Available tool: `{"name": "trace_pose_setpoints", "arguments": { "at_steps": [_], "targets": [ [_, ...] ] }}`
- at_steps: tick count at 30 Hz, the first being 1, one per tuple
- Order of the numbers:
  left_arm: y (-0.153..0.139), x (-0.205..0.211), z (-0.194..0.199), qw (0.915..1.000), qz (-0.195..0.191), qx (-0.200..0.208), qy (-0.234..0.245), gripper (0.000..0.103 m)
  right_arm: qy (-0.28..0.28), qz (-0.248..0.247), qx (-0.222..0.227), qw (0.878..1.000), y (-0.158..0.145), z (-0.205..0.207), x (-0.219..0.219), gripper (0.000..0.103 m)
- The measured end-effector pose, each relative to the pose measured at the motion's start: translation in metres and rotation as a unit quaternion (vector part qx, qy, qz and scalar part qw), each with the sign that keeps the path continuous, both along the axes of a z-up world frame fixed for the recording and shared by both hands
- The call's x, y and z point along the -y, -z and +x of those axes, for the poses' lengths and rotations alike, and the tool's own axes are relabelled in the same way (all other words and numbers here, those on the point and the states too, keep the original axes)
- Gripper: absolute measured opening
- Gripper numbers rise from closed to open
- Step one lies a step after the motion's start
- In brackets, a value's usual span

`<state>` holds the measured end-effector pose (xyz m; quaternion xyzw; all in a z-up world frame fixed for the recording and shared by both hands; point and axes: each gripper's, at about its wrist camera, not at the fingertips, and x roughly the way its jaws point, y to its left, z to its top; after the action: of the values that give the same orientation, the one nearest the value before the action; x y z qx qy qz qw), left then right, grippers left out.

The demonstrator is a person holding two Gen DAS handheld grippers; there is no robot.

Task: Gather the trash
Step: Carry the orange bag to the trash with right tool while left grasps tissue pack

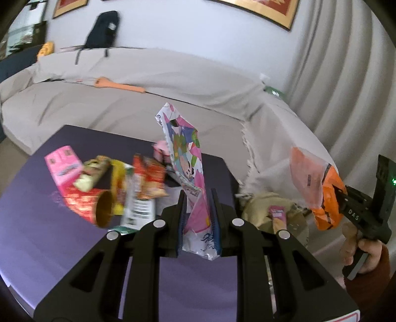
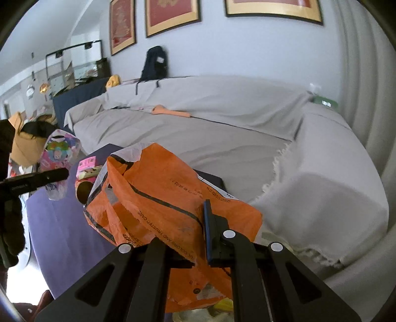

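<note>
Your left gripper (image 1: 198,218) is clamped on the pink cartoon wrapper (image 1: 184,158), which sticks up past the fingertips. Your right gripper (image 2: 188,237) pinches the orange bag (image 2: 158,193) by its edge, probably so it hangs open. The remaining trash pile (image 1: 111,188) sits ahead-left on the purple table (image 1: 49,235).

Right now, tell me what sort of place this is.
Most likely a home living room: a long covered sofa, framed pictures on the wall, and a low table strewn with wrappers.
</note>
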<state>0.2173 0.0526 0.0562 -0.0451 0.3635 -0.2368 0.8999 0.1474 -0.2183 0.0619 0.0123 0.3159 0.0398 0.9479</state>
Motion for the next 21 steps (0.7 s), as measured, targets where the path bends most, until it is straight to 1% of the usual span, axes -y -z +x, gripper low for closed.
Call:
{"name": "trace_pose_setpoints", "arguments": {
  "at_steps": [4,8,11,16,21],
  "targets": [
    [0.014,0.040,-0.003,0.9994,0.010,-0.014,0.029,0.017,0.020,0.012,-0.009,1.000,0.016,-0.009,0.029,0.008],
    [0.025,0.073,-0.008,0.9979,0.023,-0.022,0.057,0.017,0.039,0.039,-0.023,0.998,0.037,-0.015,0.060,0.008],
    [0.031,0.096,-0.010,0.9962,0.031,-0.027,0.076,0.017,0.048,0.057,-0.033,0.997,0.053,-0.019,0.076,0.008],
    [0.039,0.120,-0.012,0.9937,0.031,-0.040,0.100,0.017,0.052,0.068,-0.056,0.995,0.081,-0.013,0.085,0.008],
    [0.043,0.138,-0.014,0.9899,0.020,-0.051,0.130,0.017,0.047,0.055,-0.095,0.993,0.120,0.005,0.081,0.008]
  ]
}}
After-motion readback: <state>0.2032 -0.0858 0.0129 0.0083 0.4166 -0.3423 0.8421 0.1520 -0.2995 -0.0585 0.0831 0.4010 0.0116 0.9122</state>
